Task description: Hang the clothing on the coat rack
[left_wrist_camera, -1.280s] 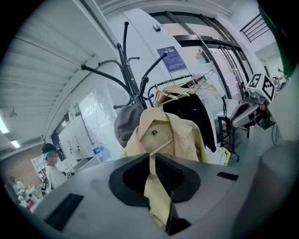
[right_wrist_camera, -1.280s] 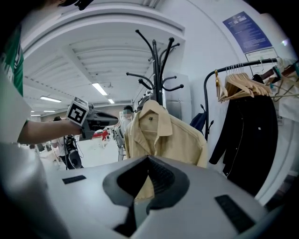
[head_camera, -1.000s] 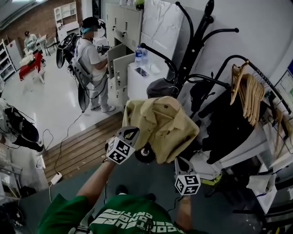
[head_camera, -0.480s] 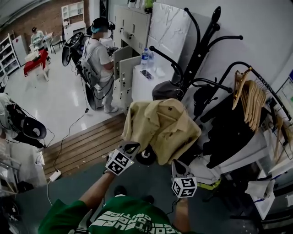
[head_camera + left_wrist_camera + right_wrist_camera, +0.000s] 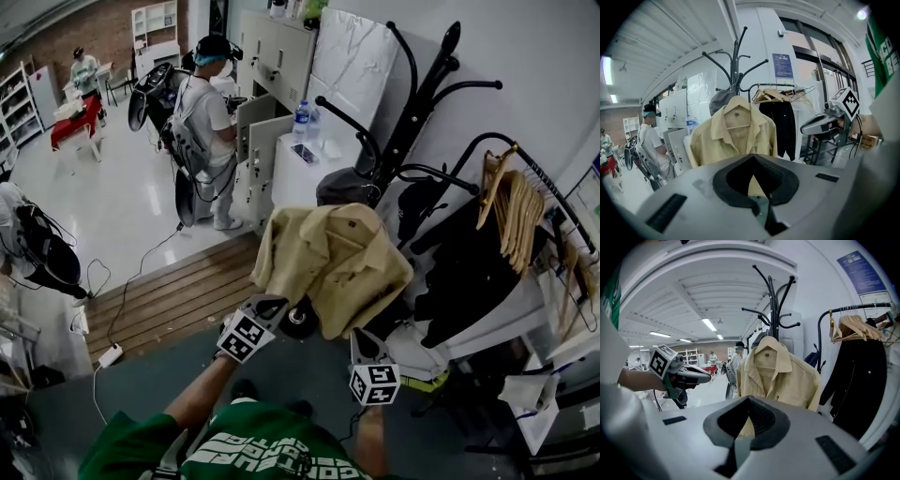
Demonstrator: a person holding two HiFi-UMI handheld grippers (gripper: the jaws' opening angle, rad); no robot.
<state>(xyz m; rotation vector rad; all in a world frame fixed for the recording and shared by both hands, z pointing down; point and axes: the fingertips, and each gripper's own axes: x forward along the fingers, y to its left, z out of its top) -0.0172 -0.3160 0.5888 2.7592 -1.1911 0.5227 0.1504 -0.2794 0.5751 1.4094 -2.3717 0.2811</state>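
Note:
A pale yellow shirt (image 5: 333, 267) hangs on a hanger from the black coat rack (image 5: 412, 108), with neither gripper touching it. It also shows in the left gripper view, shirt (image 5: 733, 133) under rack (image 5: 735, 56), and in the right gripper view, shirt (image 5: 780, 376) under rack (image 5: 771, 301). My left gripper (image 5: 272, 303) sits just below the shirt's lower left edge, shut and empty. My right gripper (image 5: 361, 339) is below the shirt's lower right edge, also shut and empty. In their own views, the left gripper (image 5: 753, 161) and the right gripper (image 5: 749, 399) have their jaws together, with nothing between them.
A clothes rail (image 5: 539, 164) to the right holds wooden hangers (image 5: 511, 197) and a black garment (image 5: 469, 272). A grey hat (image 5: 342, 185) hangs on the rack behind the shirt. A person (image 5: 206, 122) stands at lockers, far left. A white cabinet (image 5: 309, 164) carries a bottle.
Both grippers have drawn down and back from the shirt's lower edge. The shirt stays hanging on the rack.

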